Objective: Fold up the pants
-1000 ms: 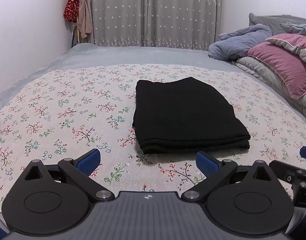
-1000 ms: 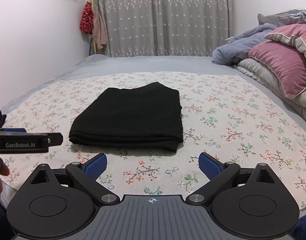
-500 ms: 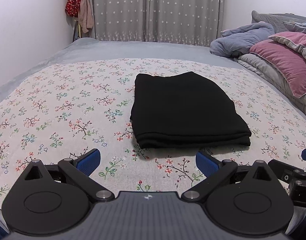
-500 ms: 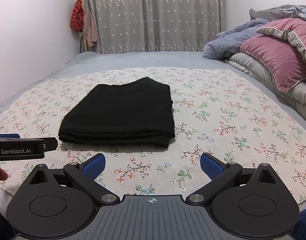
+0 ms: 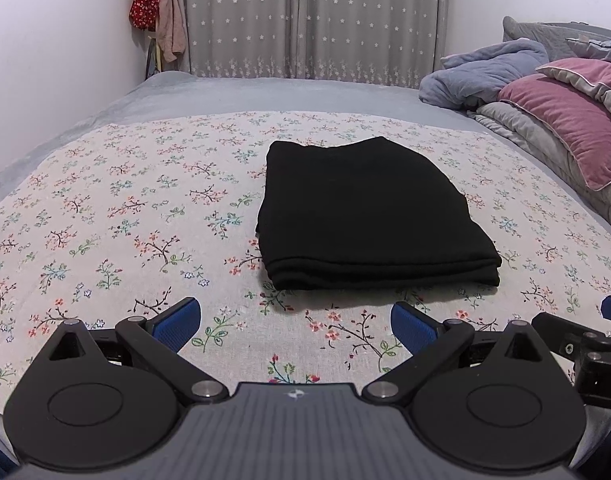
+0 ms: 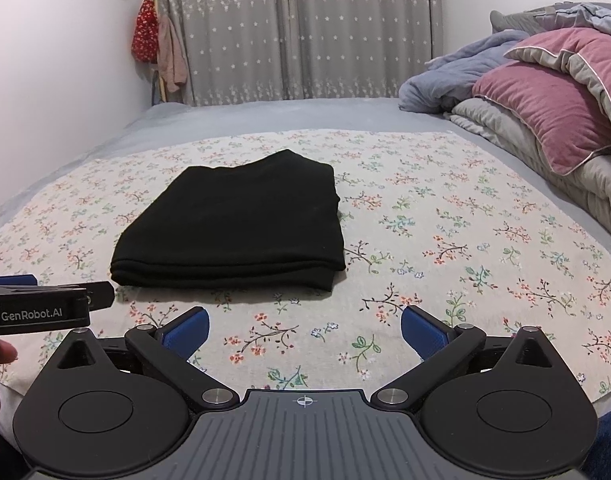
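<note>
One pair of black knit pants [image 5: 369, 216] lies folded into a neat layered rectangle on the floral bedspread [image 5: 105, 216], just ahead of both tools. The left tool [image 5: 293, 322] and right tool [image 6: 303, 330] hang spread wide, empty. Folding looks finished.

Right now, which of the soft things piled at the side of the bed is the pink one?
The pink velvet pillow with pale piping, lying on the grey folded quilt. The crumpled blue-grey blanket beside it has no pink.
</note>
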The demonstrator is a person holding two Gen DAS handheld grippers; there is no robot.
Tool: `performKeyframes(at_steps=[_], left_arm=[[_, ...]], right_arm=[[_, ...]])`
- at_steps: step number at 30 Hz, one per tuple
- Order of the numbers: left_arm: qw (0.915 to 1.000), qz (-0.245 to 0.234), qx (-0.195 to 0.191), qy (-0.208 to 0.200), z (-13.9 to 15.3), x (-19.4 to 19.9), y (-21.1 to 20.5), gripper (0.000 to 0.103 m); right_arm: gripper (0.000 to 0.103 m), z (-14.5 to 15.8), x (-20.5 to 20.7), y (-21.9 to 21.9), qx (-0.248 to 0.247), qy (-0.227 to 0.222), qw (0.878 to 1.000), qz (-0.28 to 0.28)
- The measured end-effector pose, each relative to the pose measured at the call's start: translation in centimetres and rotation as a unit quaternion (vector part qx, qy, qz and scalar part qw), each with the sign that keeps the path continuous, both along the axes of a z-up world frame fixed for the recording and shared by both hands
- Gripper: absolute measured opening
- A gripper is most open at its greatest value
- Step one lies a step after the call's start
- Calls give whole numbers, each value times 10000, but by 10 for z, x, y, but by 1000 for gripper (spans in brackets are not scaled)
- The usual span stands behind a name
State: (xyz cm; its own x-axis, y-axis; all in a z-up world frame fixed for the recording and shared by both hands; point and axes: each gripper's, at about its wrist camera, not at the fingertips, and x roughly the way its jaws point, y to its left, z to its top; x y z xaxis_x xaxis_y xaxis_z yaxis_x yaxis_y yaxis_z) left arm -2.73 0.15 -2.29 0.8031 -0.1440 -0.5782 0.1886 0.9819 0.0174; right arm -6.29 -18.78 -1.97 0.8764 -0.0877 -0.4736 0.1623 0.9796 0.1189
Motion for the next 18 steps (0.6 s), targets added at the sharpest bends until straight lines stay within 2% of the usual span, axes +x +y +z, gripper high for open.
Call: performKeyframes(at_steps=[18], left_arm=[[10000,3,-1,75,-3,-1,-4,103]], right_arm=[[103,-3,1,-2,-7,40,10000,-12]])
